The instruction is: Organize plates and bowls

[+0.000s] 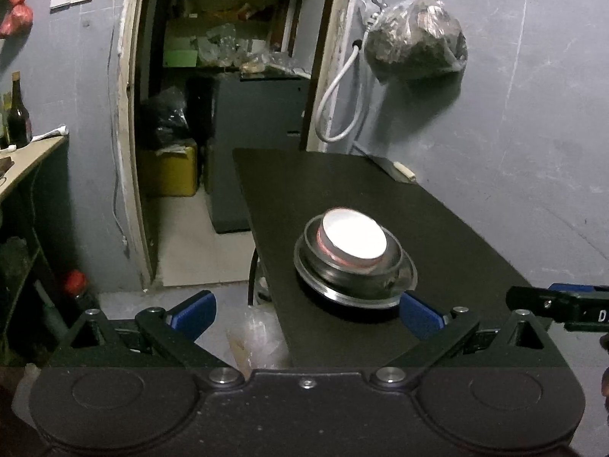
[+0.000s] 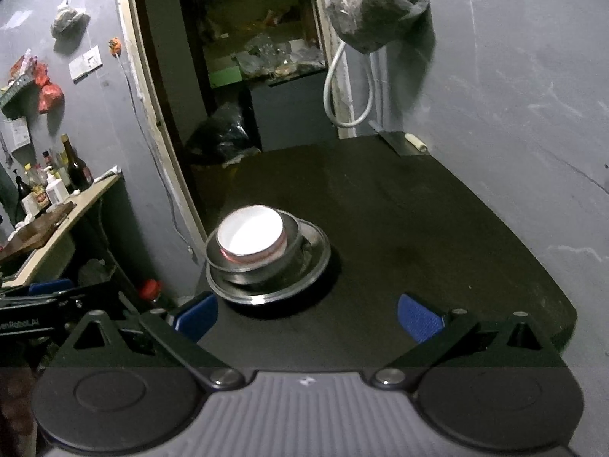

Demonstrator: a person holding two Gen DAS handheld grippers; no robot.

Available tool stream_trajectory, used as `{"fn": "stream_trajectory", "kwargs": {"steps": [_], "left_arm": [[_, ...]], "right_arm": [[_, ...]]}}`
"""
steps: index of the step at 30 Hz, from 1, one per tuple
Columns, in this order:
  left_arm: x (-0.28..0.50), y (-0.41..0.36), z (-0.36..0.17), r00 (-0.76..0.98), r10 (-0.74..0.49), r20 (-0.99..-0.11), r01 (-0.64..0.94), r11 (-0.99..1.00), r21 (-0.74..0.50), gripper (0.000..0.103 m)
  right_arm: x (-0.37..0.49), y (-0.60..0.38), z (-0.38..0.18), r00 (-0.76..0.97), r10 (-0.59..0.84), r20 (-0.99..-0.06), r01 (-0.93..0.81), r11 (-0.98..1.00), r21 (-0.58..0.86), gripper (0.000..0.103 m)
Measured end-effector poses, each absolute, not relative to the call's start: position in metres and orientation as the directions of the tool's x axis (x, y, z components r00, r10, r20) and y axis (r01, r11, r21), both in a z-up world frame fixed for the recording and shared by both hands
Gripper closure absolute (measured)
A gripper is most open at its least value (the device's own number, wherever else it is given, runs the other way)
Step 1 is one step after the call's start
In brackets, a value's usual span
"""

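Grey plastered wall and open doorway behind, cluttered shelves dim beyond it. In the foreground, a black table running away toward the wall, mostly bare. Near its front left edge, a nested stack: a wide steel plate at the bottom, a steel bowl seated in it, and a white bowl with a pinkish band on top, its inside overexposed and featureless. Seen from the right wrist, the same steel plate, steel bowl and white bowl left of centre, close to the table's left edge. Left gripper low before the stack, blue pads spread wide and empty, the right-hand pad just beside the plate's rim, possibly touching. Right gripper likewise spread wide, holding nothing, short of the stack. High on the wall, a clear bag of dark contents on a hook, a white hose looped beneath. Far left, a bottle on a side counter.
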State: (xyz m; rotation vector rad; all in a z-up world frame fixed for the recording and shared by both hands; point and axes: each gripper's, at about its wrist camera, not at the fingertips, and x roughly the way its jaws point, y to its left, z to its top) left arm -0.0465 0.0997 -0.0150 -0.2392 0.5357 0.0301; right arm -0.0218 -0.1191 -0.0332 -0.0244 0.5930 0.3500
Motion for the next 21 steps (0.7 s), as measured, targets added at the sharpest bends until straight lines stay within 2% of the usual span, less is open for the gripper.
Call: {"fn": "stream_trajectory", "kwargs": {"steps": [21], "left_arm": [[-0.064, 0.089, -0.027, 0.841, -0.096, -0.532, -0.011, 0.981, -0.195, 0.001]], "right_arm": [[-0.039, -0.122, -0.046, 0.746, 0.289, -0.601, -0.321, 0.945, 0.056, 0.000]]}}
